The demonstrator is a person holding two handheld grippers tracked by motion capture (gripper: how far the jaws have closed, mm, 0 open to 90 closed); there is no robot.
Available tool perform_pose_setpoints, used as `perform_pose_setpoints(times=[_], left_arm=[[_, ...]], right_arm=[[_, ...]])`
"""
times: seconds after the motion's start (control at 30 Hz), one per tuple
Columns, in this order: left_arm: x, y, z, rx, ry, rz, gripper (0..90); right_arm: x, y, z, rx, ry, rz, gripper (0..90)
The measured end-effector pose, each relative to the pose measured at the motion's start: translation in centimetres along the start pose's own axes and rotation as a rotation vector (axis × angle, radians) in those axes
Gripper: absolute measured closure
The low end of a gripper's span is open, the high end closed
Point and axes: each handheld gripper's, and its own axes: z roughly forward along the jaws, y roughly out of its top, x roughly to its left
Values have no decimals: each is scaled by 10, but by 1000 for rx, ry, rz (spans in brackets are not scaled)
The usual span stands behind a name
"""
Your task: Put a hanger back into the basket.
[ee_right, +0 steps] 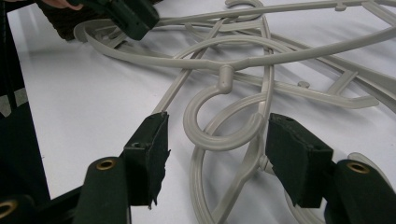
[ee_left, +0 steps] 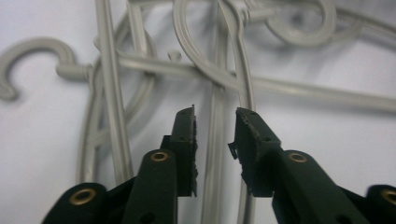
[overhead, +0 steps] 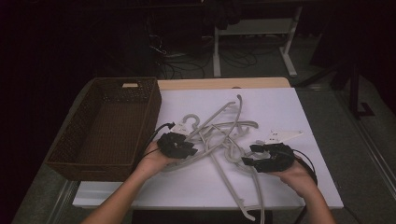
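On the white bench (overhead: 280, 182), tangled grey hangers (overhead: 224, 135) are spread between both grippers; the left gripper (ee_left: 215, 122) is held slightly parted over one bar, the right gripper (ee_right: 215, 135) spread around a hook.

Tangled hangers (overhead: 224, 135) clutter the bench (overhead: 280, 100) middle between both hands. The brown basket (overhead: 105, 128) walls off the left. Bare bench lies behind and before the pile
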Motion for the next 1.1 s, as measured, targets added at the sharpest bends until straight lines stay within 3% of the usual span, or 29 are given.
perform_pose_setpoints(times=[0.27,0.5,0.63,0.83,1.0,1.03,1.1], left_arm=[[0,-5,2,13,-18,-11,734],[0,-5,3,16,-19,-9,672],[-1,-7,7,47,-40,6,658],[-6,-5,9,57,-55,31,655],[-7,-4,8,42,-94,33,607],[-10,-4,10,56,-121,47,603],[-12,-4,12,67,-123,60,603]], right_arm=[[1,0,1,4,1,1,386],[0,-1,2,6,3,-3,386],[0,-1,2,7,2,-3,386],[0,-1,2,9,2,-2,386],[0,-1,2,10,2,-3,386],[0,-1,2,10,3,-4,386],[0,-1,2,11,4,-5,386]])
